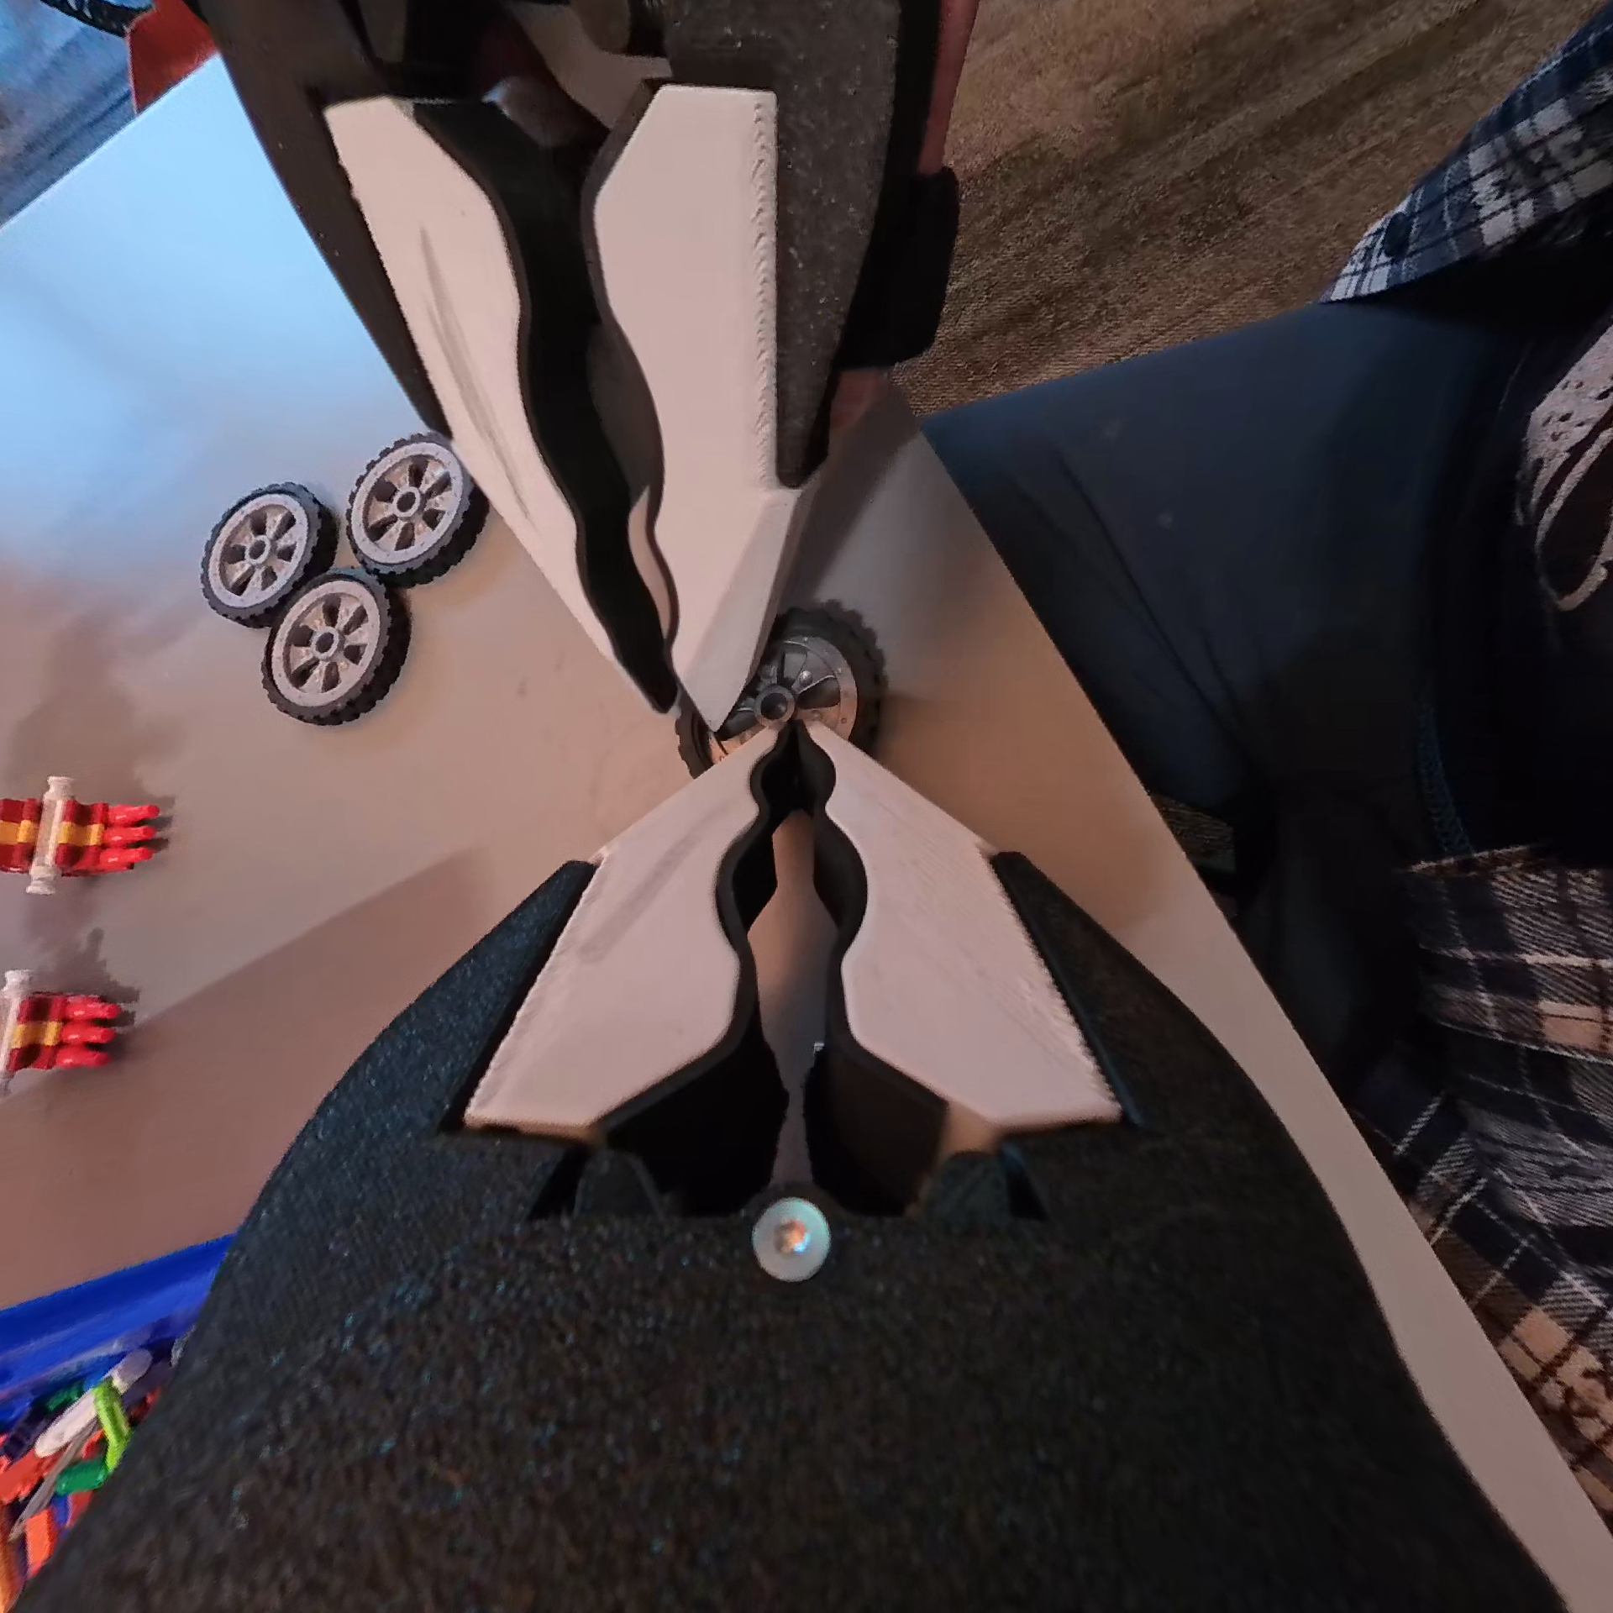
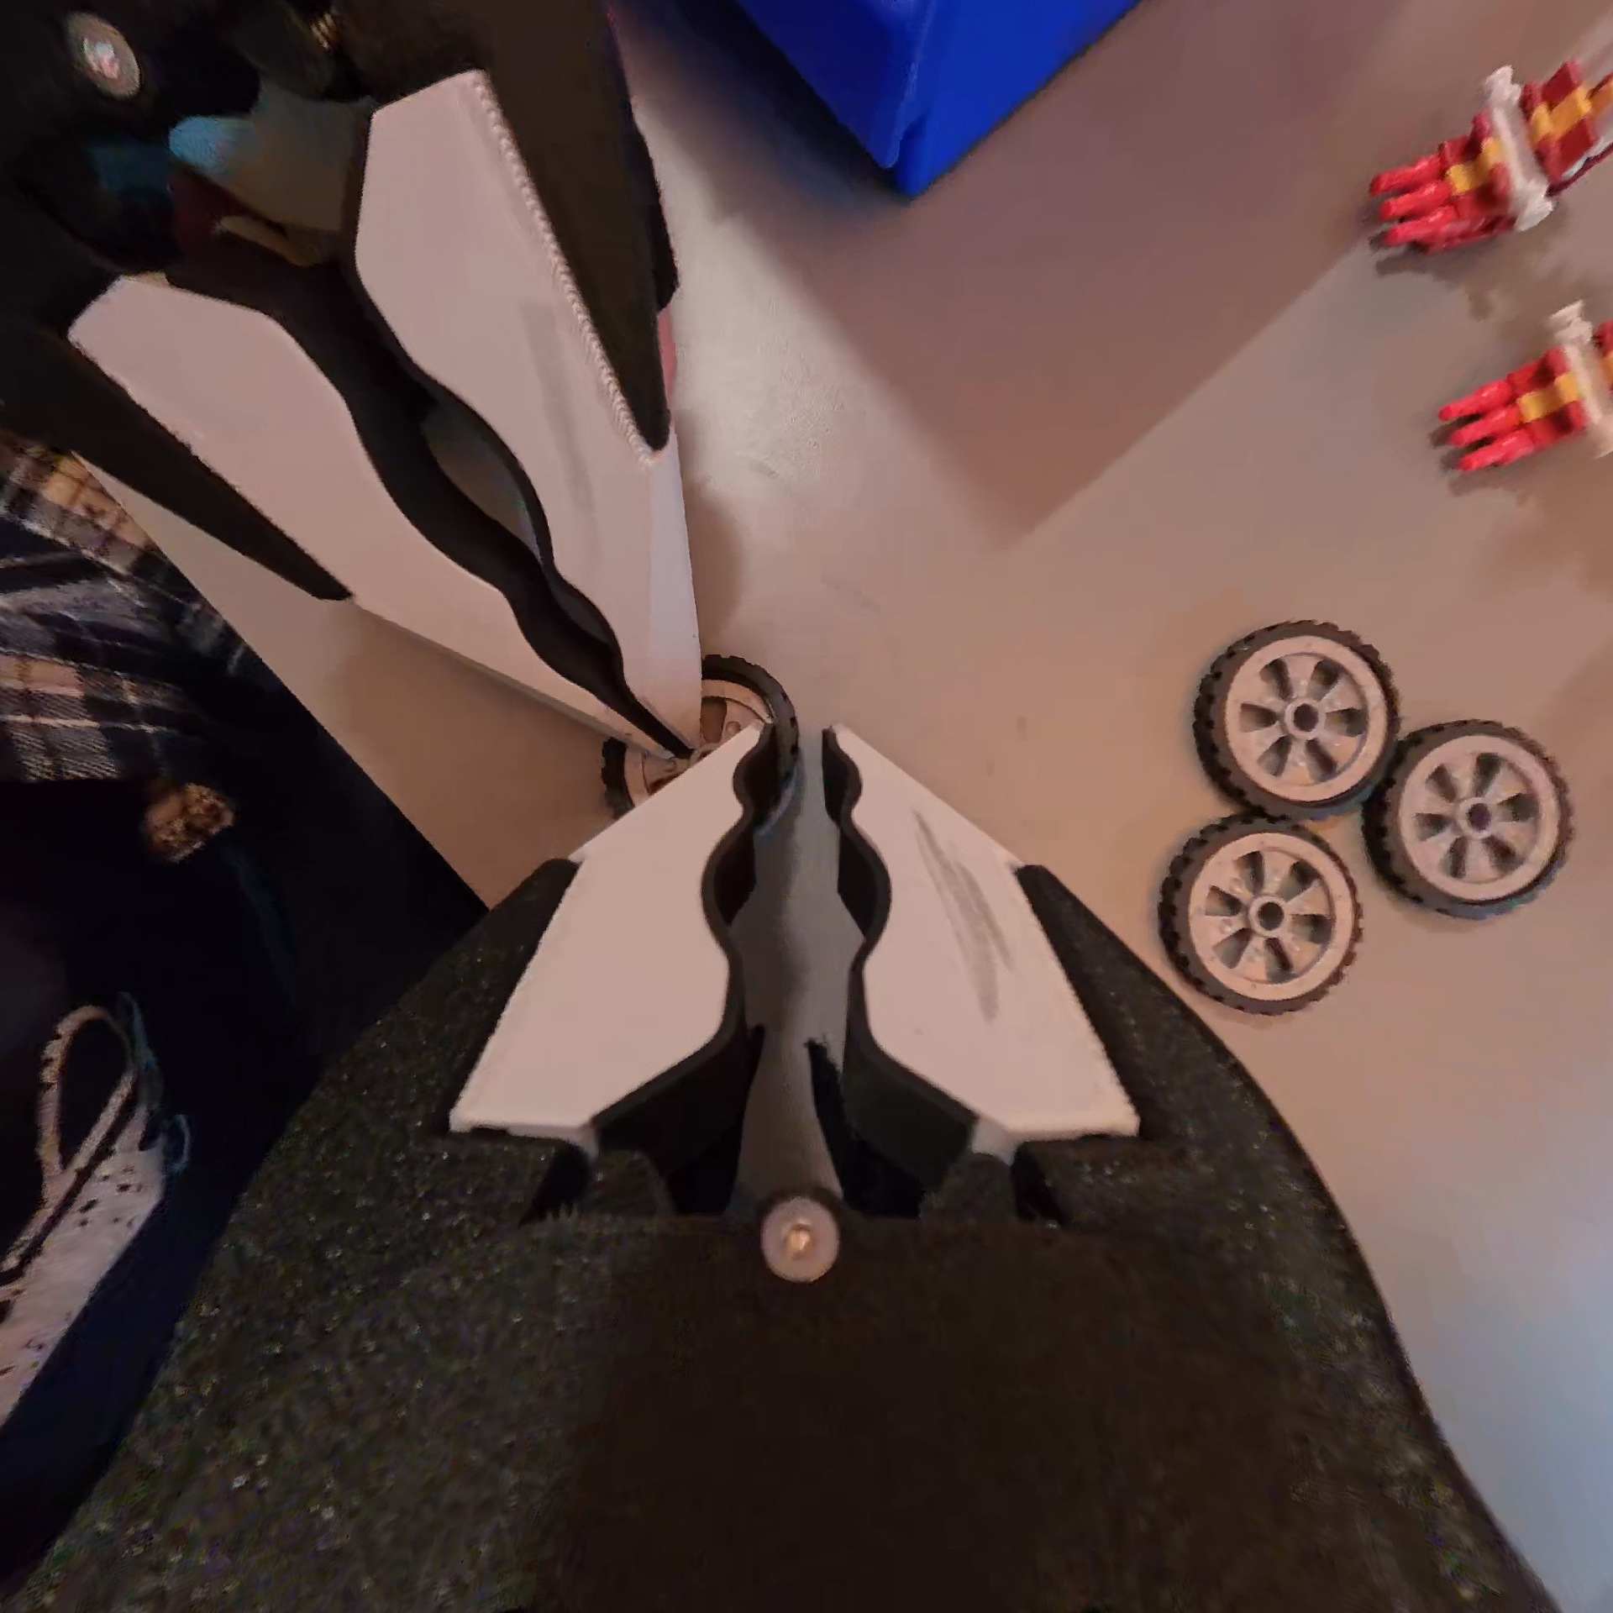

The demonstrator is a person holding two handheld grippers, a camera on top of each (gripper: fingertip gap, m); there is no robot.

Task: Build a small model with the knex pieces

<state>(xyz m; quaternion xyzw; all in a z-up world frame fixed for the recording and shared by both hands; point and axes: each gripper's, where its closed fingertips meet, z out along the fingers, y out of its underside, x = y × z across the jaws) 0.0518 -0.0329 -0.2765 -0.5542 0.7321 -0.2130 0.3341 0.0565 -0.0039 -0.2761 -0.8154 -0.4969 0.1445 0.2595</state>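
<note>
**Two grippers meet at one wheel by the table edge**

Both grippers point at the same small wheel [image 1: 807, 689], which sits close to the near edge of the table [image 1: 1004, 785]. The left gripper [image 1: 790, 733] has its tips nearly together at the wheel's hub; I cannot tell if it really pinches it. The right gripper [image 2: 799, 742] has a narrow gap between its tips, and the wheel's tyre sits against its left fingertip [image 2: 751, 751]. Three more wheels [image 2: 1362, 812] lie flat in a tight bunch, well apart from the grippers, with bare table between. Two red brick pieces [image 2: 1501, 175] lie farther off. A blue bin [image 2: 916, 78] stands at the far side. Past the near edge are the person's dark trousers [image 1: 1222, 567].
</note>
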